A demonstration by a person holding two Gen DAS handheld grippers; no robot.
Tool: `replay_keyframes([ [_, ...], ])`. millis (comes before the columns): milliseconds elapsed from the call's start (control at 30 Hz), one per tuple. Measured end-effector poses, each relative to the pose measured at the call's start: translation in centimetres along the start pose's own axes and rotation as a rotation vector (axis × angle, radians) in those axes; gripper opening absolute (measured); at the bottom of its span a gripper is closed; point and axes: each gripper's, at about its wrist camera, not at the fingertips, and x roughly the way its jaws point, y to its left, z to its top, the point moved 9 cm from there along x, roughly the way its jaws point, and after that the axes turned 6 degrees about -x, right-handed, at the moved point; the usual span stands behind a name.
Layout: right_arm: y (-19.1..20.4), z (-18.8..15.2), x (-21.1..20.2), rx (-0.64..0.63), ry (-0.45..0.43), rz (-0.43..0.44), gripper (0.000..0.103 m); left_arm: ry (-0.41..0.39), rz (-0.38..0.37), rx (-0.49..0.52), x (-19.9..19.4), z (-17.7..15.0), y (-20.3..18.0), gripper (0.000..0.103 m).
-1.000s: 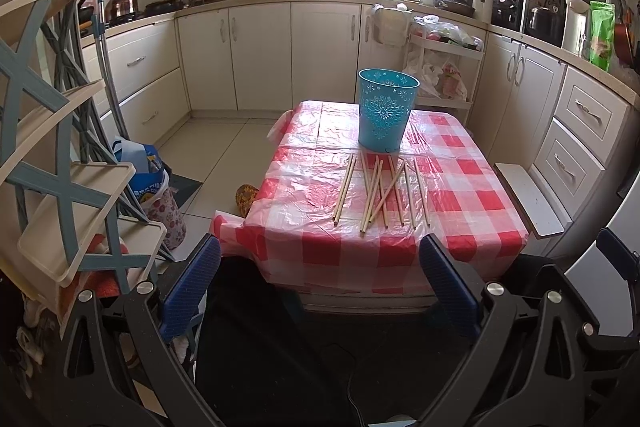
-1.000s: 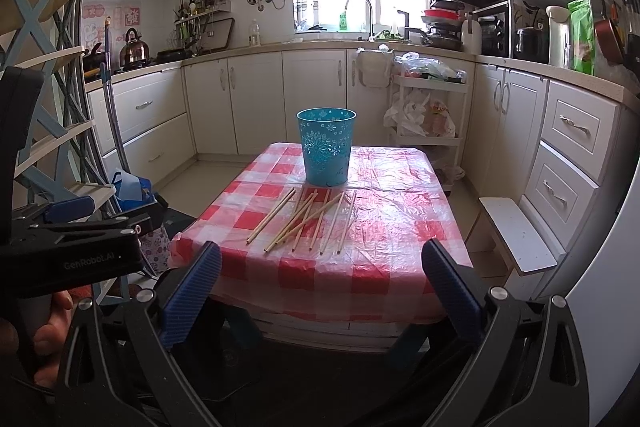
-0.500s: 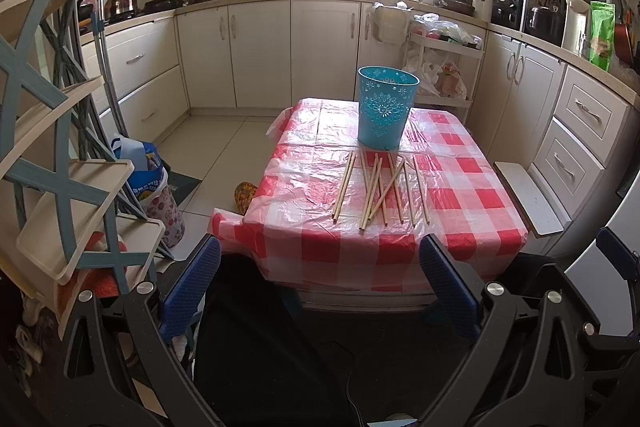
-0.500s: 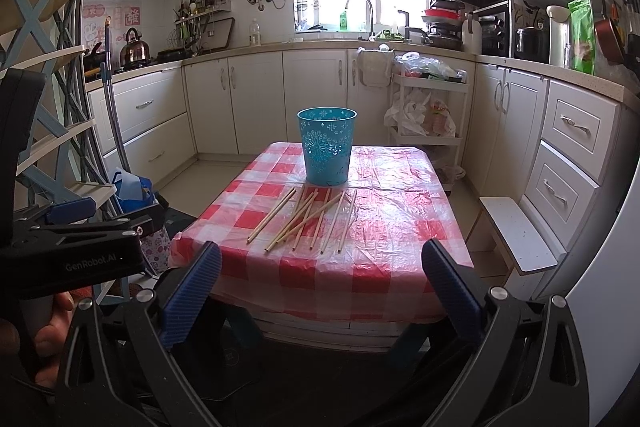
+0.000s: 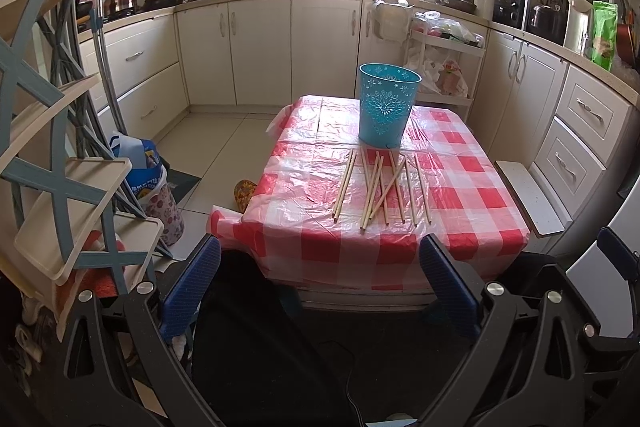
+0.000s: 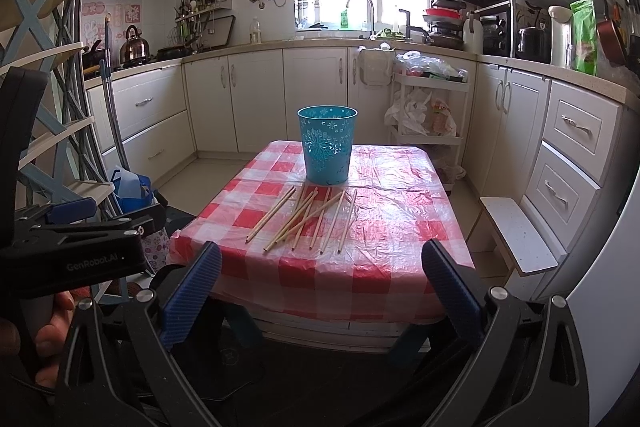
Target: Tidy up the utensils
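On table (image 5: 460,195): one, red-check cover, everything staged mid-top for easy reach.
Bucket (image 5: 387,111): one, teal, upright behind sticks, likely the holder.
Chopsticks (image 5: 380,187): about nine, loose, some crossed, none in bucket.
Left gripper (image 5: 320,291): jaws apart, empty, short of table.
Right gripper (image 6: 316,291): same, wide apart, empty.

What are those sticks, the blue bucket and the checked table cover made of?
Sticks: probably bamboo or wood, pale tan and matte. Blue bucket: likely plastic, with moulded cut-out flower patterns. Table cover: apparently thin plastic sheet, glossy and wrinkled, catching window glare.
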Motion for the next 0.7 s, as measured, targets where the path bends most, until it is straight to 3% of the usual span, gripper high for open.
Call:
replay_keyframes([
  [233, -0.9, -0.8, 1.4, 0.003, 0.033, 0.008, 0.096, 0.022, 0.001, 0.001, 0.9, 0.3, -0.3, 0.095],
  [300, -1.3, -1.0, 1.7, 0.011, 0.100, 0.019, 0.096, 0.028, 0.001, 0.000, 1.1, 0.3, -0.3, 0.095],
  [400, -1.3, -1.1, 1.9, 0.011, 0.116, 0.025, 0.096, 0.037, 0.002, -0.003, 1.5, 0.3, -0.4, 0.095],
  [700, -1.8, -0.2, 2.4, -0.007, 0.042, 0.009, 0.096, 0.057, 0.003, -0.005, 2.5, 0.8, -0.3, 0.095],
])
